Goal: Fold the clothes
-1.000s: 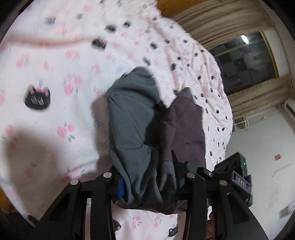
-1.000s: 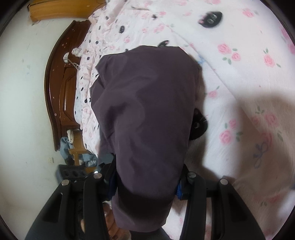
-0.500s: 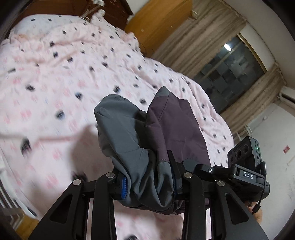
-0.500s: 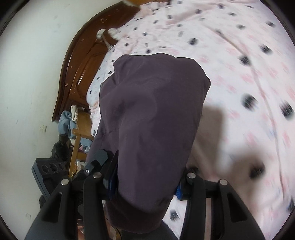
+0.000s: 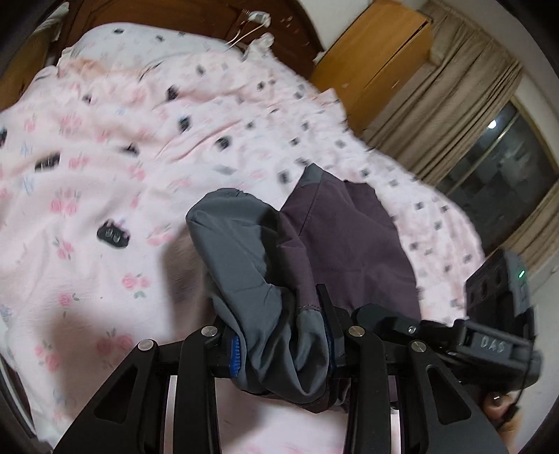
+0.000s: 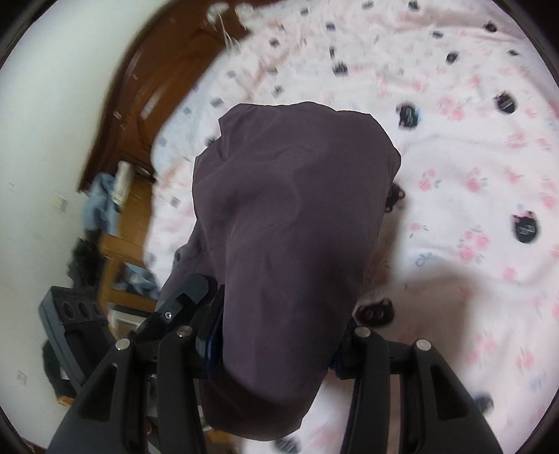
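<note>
Left wrist view: the left hand-held gripper point(image 5: 283, 345) is clenched on the grey-and-purple garment point(image 5: 314, 251), now carried from the flowered bedspread point(image 5: 87, 174) toward the headboard point(image 5: 195, 17) at upper frame.

Right wrist view: the right hand-held gripper point(image 6: 276, 345) grasps the same garment point(image 6: 290, 216), lifted mid-frame; likely relocating it for laying down.

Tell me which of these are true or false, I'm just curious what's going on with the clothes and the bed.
1. Both grippers clamp the same garment. True: the left gripper and right gripper both grip the purple-and-grey garment.
2. The garment lies flat on the bed. False: it hangs bunched from the grippers above the bedspread.
3. The bedspread is plain blue. False: it is pink with flowers and dark patches.
4. A wooden headboard stands at the bed's end. True.
</note>
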A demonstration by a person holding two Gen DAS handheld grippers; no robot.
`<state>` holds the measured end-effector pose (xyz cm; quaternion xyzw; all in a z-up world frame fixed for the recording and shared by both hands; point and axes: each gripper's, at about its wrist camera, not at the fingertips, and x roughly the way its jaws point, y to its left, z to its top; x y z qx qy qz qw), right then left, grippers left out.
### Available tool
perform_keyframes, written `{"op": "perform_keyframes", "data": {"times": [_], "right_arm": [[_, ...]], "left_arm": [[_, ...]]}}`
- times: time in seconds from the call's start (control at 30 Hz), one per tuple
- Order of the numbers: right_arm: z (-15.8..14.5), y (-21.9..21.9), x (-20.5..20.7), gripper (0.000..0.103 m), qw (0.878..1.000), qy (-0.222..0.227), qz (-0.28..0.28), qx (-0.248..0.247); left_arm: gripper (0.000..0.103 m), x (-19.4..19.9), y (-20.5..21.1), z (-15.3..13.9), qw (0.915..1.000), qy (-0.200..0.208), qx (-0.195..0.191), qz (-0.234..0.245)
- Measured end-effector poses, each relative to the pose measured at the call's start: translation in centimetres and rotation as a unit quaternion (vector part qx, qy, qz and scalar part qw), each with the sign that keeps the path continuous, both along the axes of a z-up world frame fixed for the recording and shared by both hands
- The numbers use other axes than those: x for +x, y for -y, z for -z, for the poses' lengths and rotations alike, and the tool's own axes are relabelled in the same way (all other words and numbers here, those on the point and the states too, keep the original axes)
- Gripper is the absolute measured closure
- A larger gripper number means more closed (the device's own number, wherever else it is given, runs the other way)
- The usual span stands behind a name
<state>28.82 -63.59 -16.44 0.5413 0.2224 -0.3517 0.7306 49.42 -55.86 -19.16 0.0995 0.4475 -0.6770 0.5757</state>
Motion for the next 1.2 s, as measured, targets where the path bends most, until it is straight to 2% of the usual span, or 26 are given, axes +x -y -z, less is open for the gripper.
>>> {"op": "perform_keyframes", "data": {"times": [0.07,0.13,0.23,0.3,0.4,0.53,0.73,0.9,1.13,1.2], "right_arm": [[2.1,0.8,0.7,0.055,1.0,-0.021,-0.006,0.009],[3.9,1.1,1.3,0.054,0.999,-0.043,-0.015,0.013],[5.2,1.2,1.1,0.049,0.999,-0.039,-0.023,0.013],[5.3,0.9,0.4,0.04,0.999,-0.038,-0.022,0.015],[4.6,0.6,-0.3,0.033,0.998,-0.05,-0.025,0.013],[3.0,0.0,-0.6,0.025,0.996,-0.08,-0.027,0.003],[-0.2,-1.5,-4.0,0.025,0.994,-0.108,0.013,-0.025],[-2.9,-3.8,-7.4,0.025,0.993,-0.097,0.04,-0.05],[-5.0,-8.6,-9.2,0.025,0.99,-0.105,0.038,-0.081],[-5.4,-10.7,-9.4,0.025,0.989,-0.109,0.036,-0.095]], "left_arm": [[0.071,0.2,0.6,2.7,0.9998,0.006,0.017,-0.003],[0.068,0.9,0.4,5.0,0.9997,-0.019,0.013,-0.001],[0.067,0.9,-0.4,5.4,0.9996,-0.027,-0.012,0.002],[0.063,0.8,-0.8,5.3,0.9994,-0.028,-0.018,0.006],[0.057,0.6,-1.7,5.3,0.9991,-0.03,-0.028,0.014],[0.052,0.4,-3.9,4.4,0.9991,-0.006,-0.042,0.003],[0.048,1.2,-8.0,3.4,0.9974,-0.01,-0.047,-0.054],[0.048,2.1,-11.3,1.8,0.9942,-0.007,-0.074,-0.077],[0.047,-0.2,-13.8,-1.6,0.9914,0.052,-0.113,-0.04],[0.039,-1.7,-14.8,-3.0,0.9889,0.07,-0.129,-0.024]]}}
